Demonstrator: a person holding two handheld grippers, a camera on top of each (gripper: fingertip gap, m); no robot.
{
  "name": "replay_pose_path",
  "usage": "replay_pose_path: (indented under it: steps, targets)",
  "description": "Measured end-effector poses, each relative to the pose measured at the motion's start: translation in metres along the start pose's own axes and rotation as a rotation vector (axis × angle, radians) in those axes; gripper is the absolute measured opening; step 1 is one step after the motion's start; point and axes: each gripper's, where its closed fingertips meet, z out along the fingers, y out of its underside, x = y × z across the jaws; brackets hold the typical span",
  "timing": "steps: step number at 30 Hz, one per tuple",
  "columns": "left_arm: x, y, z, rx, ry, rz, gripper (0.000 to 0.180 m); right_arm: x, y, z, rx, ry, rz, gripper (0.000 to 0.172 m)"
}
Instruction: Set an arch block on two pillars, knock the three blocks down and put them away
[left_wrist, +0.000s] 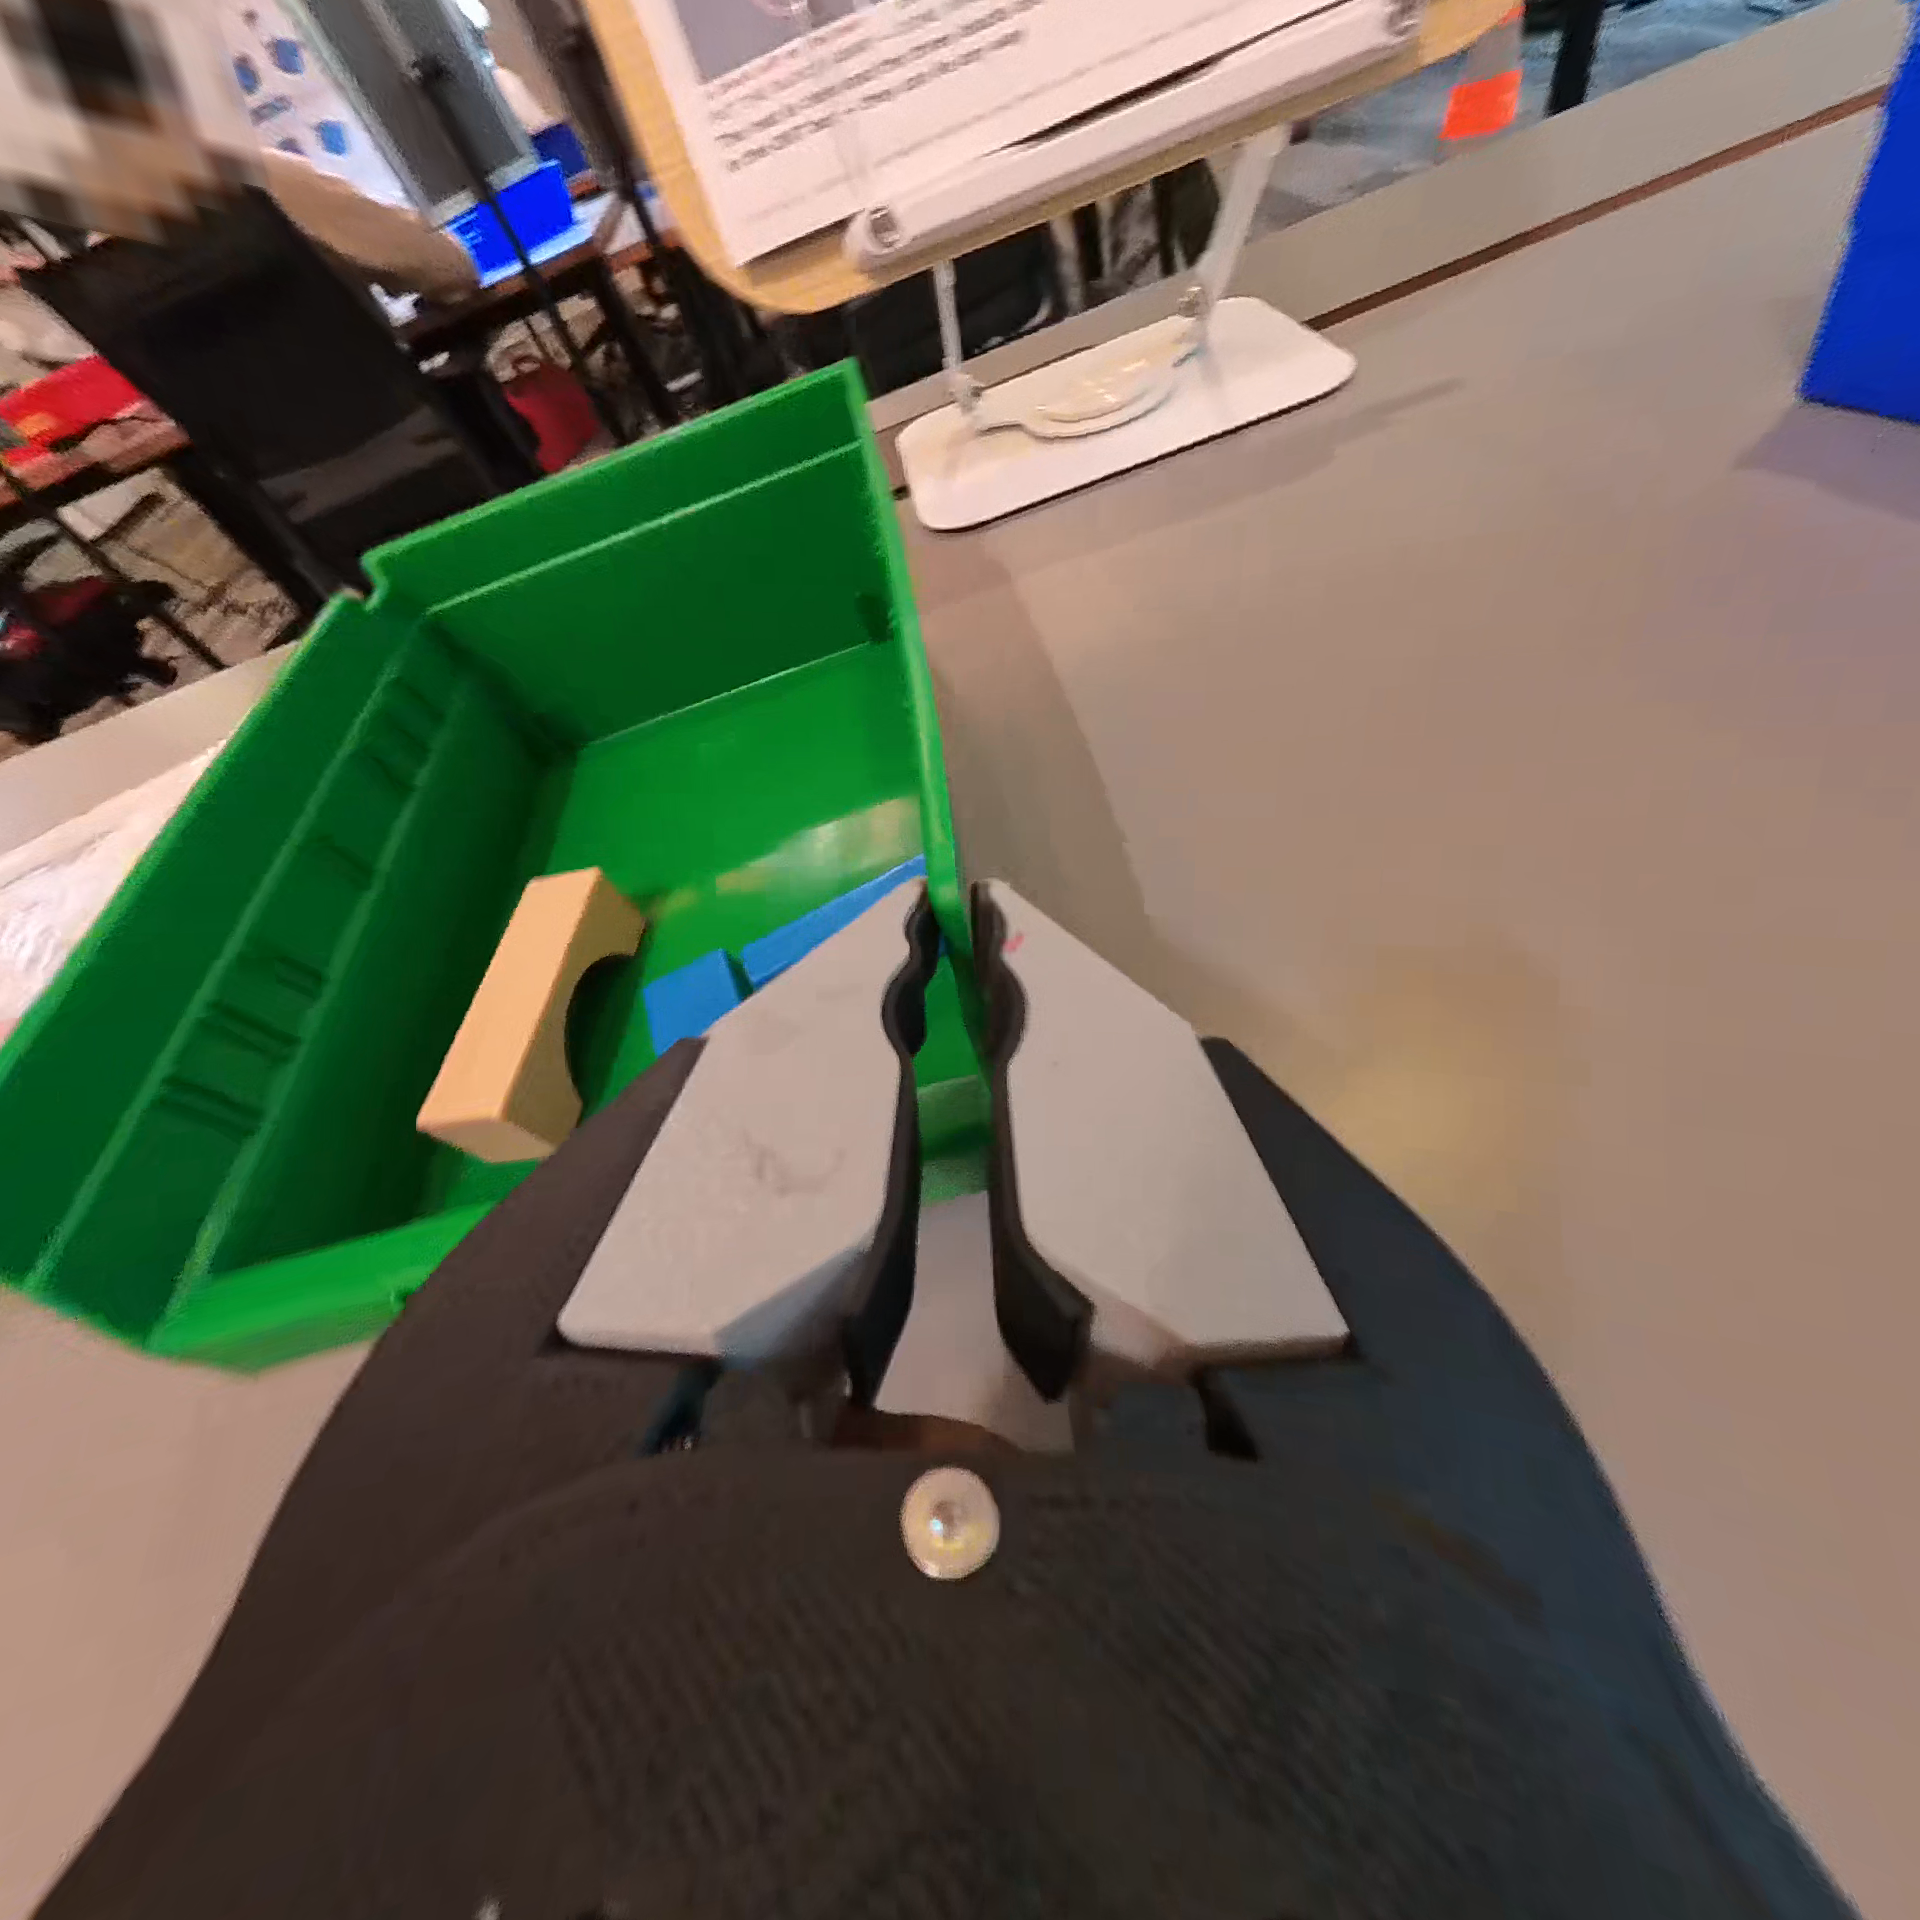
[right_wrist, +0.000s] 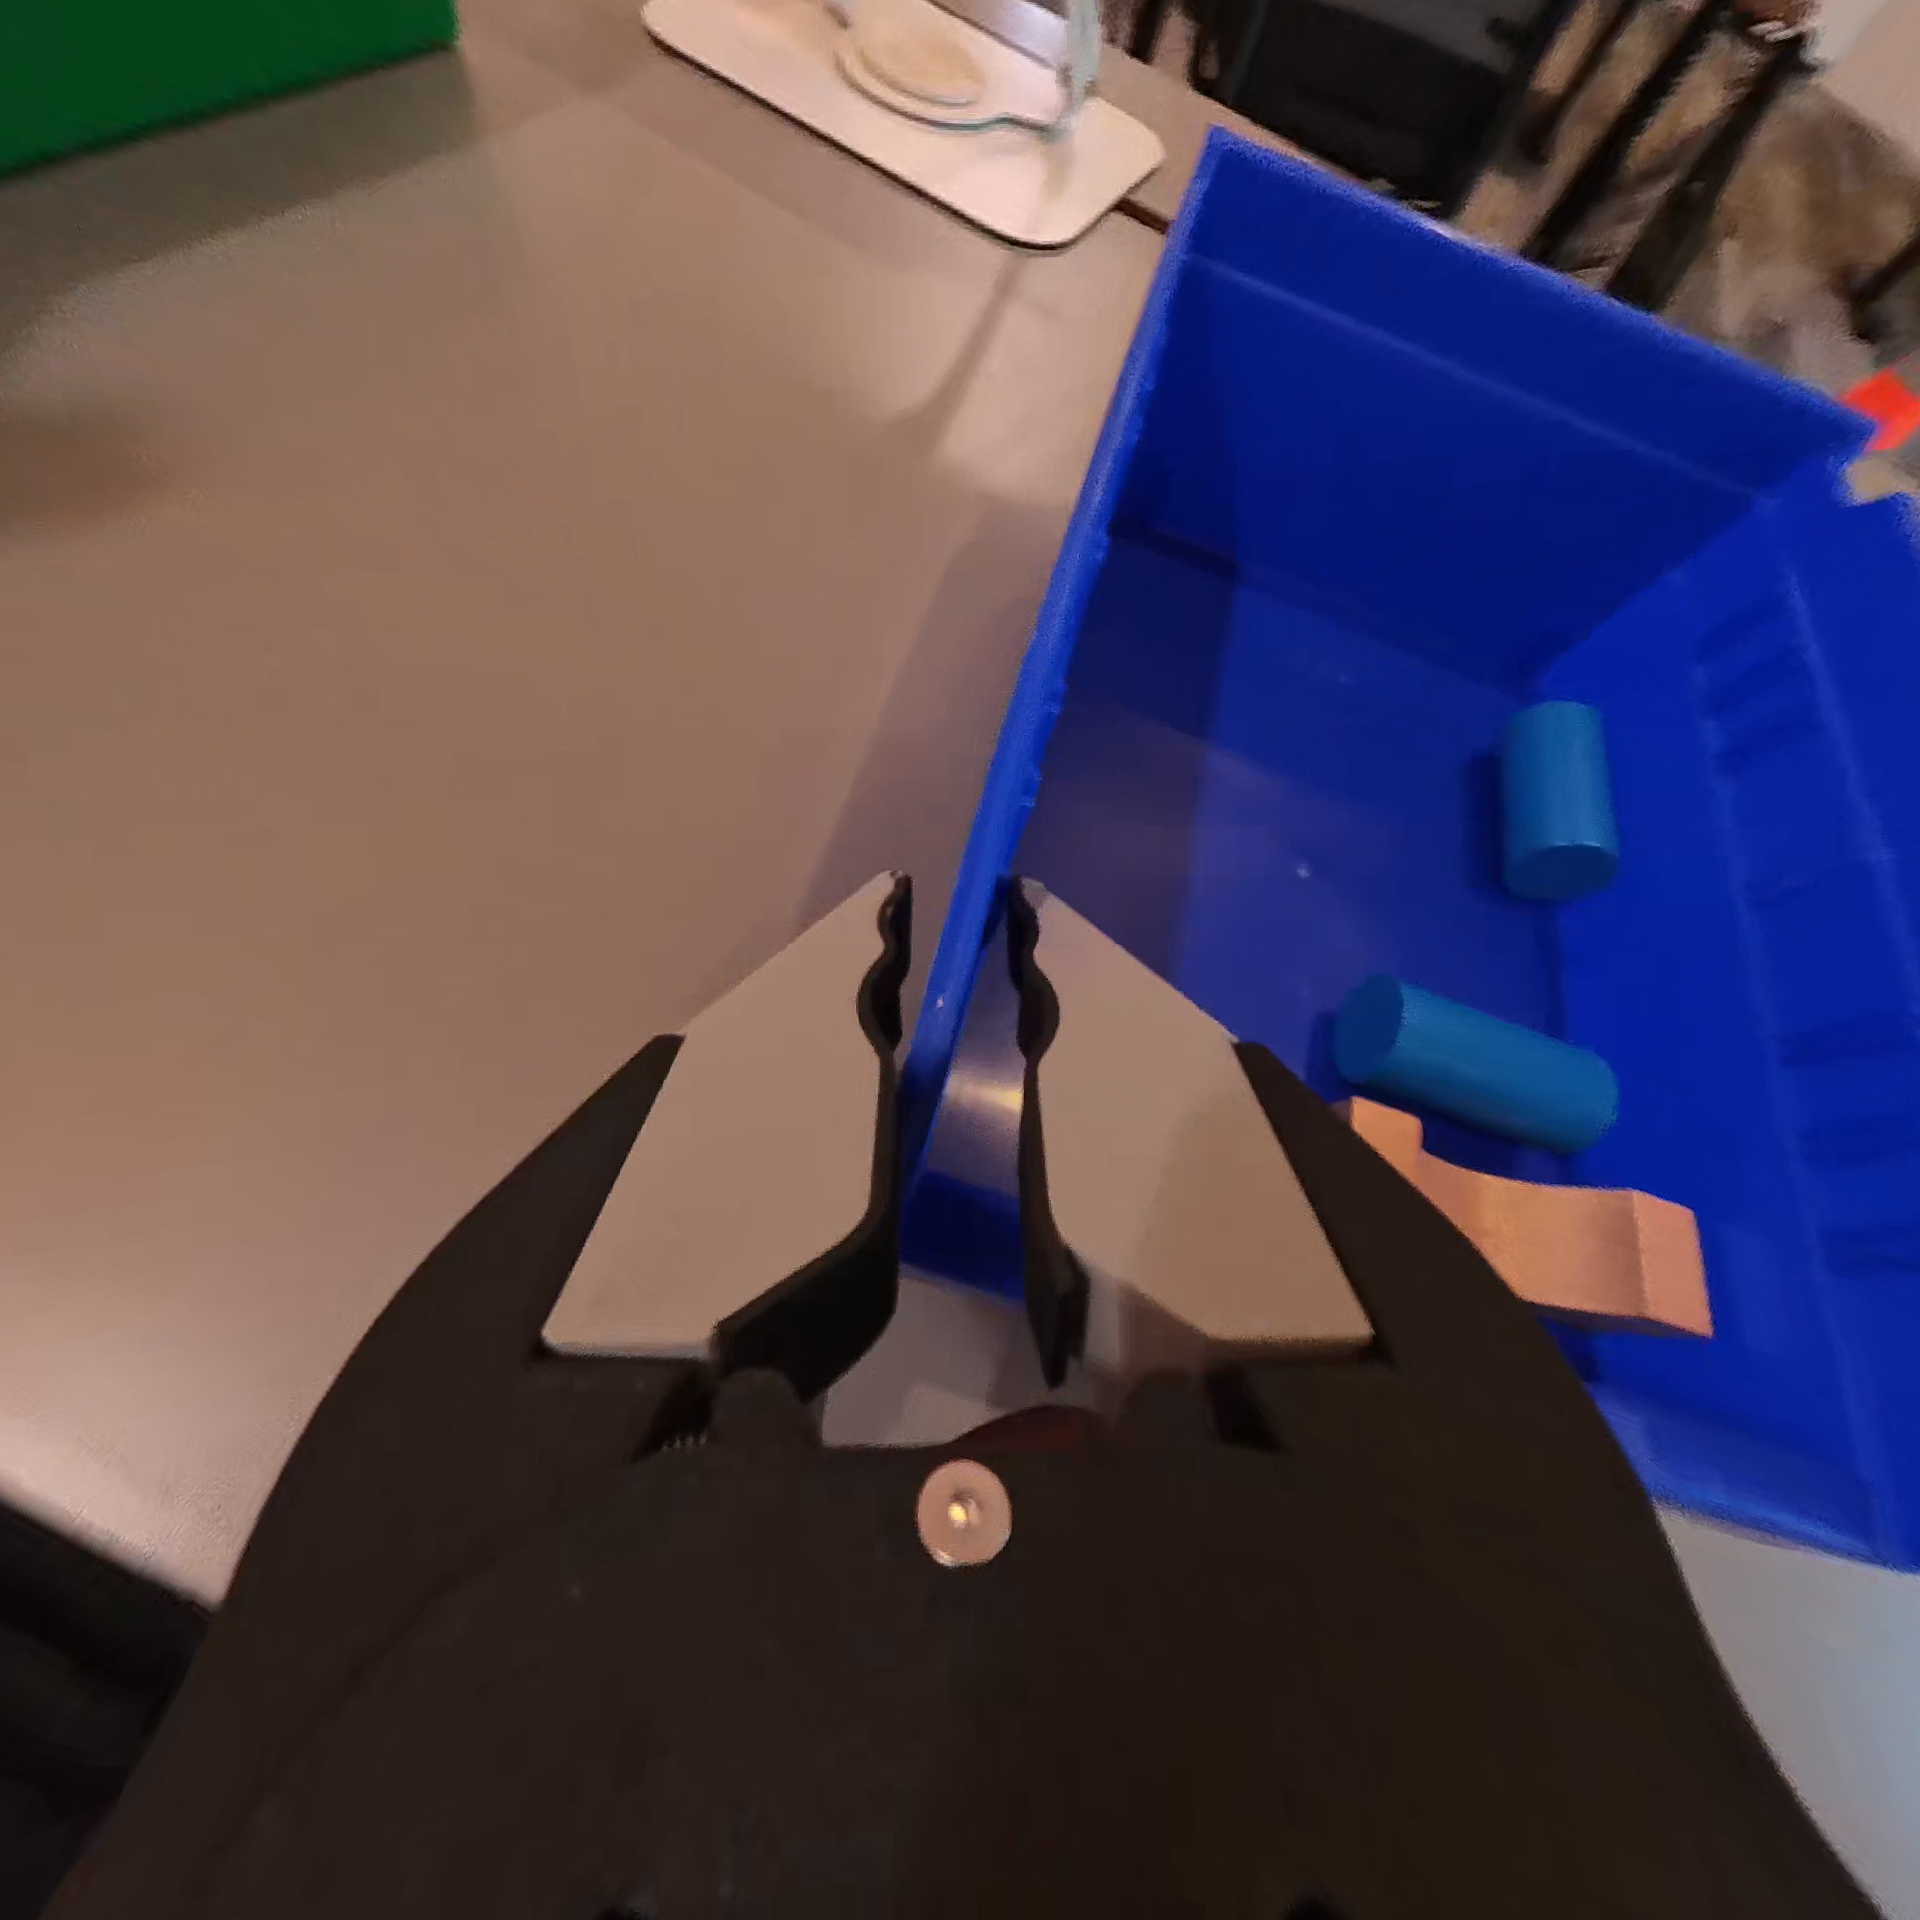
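1. Your left gripper (left_wrist: 948, 914) is pinching the right-hand wall of the green bin (left_wrist: 644, 582); the thin wall runs between the two black pads, which look pressed onto it. That grip suits shifting or steadying the bin rather than picking a block.
2. Inside that bin a tan arch block (left_wrist: 520, 1023) leans on its side, and blue blocks (left_wrist: 691, 1003) lie next to it, so these are probably already put away. Your left finger covers much of the blue pieces; their shape and number are hard to make out.
3. Between the bins, the grey table (left_wrist: 1455, 779) carries a white stand base (left_wrist: 1122, 416) at the back.
4. Your right gripper (right_wrist: 956, 904) straddles the near-left wall of the blue bin (right_wrist: 1455, 436). The inner pad (right_wrist: 1029, 935) sits against the wall; whether the outer pad presses on it cannot be told through the blur.
5. In the blue bin lie two blue cylinders (right_wrist: 1558, 800) and a tan block (right_wrist: 1558, 1247); your right finger hides its near end, so its form is unclear.
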Motion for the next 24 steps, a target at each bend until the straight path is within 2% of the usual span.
replay_pose_path:
  steps: [4, 8, 10, 12, 13, 15, 17, 18, 23, 24]
  targets:
    - [-0.021, 0.009, -0.009, 0.025, -0.003, -0.109, 0.001, 0.018, -0.005, 0.014, -0.003, 0.186, -0.037, 0.007]
    - [-0.021, 0.012, -0.017, 0.022, 0.023, -0.121, 0.001, 0.013, -0.014, 0.028, 0.012, 0.173, -0.012, 0.01]
    - [-0.017, 0.01, -0.024, 0.032, 0.064, -0.142, 0.001, -0.001, -0.015, 0.03, 0.004, 0.142, -0.028, 0.037]
    - [-0.012, 0.005, -0.036, 0.081, 0.106, -0.146, 0.014, -0.009, -0.017, 0.028, 0.023, 0.192, -0.116, 0.061]
    - [-0.01, 0.004, -0.041, 0.092, 0.114, -0.144, 0.021, -0.011, -0.015, 0.027, 0.029, 0.227, -0.163, 0.071]
    - [-0.008, 0.006, -0.048, 0.087, 0.123, -0.126, 0.034, -0.013, -0.018, 0.021, 0.092, 0.295, -0.208, 0.077]
    - [-0.006, 0.01, -0.052, 0.049, 0.134, -0.093, 0.045, -0.016, -0.028, 0.009, 0.209, 0.348, -0.223, 0.066]
    - [-0.007, 0.011, -0.054, 0.04, 0.135, -0.089, 0.051, -0.019, -0.033, 0.004, 0.262, 0.365, -0.238, 0.067]
    - [0.002, 0.009, -0.063, 0.041, 0.184, -0.129, 0.054, -0.025, -0.035, -0.005, 0.334, 0.384, -0.269, 0.07]
    - [0.004, 0.011, -0.063, 0.031, 0.186, -0.12, 0.054, -0.027, -0.038, -0.011, 0.373, 0.394, -0.287, 0.061]
